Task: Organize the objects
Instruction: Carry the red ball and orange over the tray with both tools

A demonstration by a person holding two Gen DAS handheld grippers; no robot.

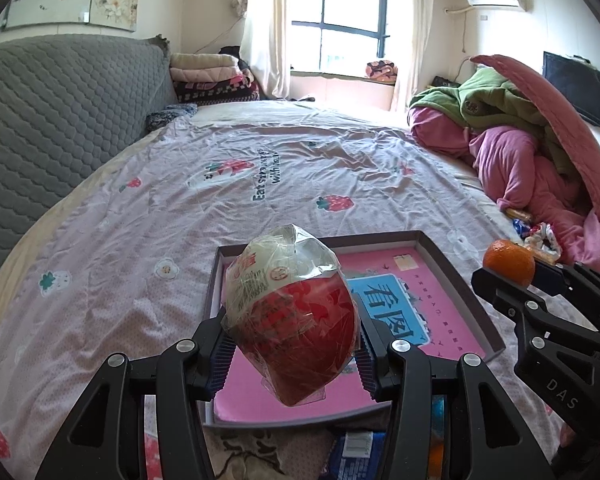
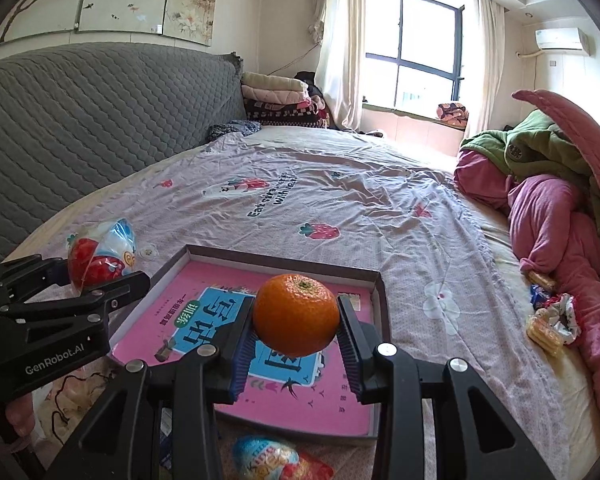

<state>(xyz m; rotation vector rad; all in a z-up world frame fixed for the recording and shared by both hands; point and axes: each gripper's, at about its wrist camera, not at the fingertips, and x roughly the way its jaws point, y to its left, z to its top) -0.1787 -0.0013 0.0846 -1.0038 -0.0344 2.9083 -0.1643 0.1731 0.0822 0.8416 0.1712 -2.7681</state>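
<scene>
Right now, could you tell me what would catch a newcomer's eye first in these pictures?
Two things held above a shallow box with a pink bottom, which lies on the strawberry-print bedsheet. The right hand-held gripper is shut on a bright orange mandarin, and the left hand-held gripper is shut on a red snack in clear wrapping. At the right edge of the bed, pink and green bedding lies in a heap.

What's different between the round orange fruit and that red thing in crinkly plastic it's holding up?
The orange is bare, with dull dimpled peel; the wrapped red snack sits in shiny, crumpled printed plastic. The orange is round; the snack is longer, egg-shaped, with loose wrapper at its top. The right gripper holds the orange, the left gripper the snack. Both are clamped between fingers above the pink-lined box.
</scene>
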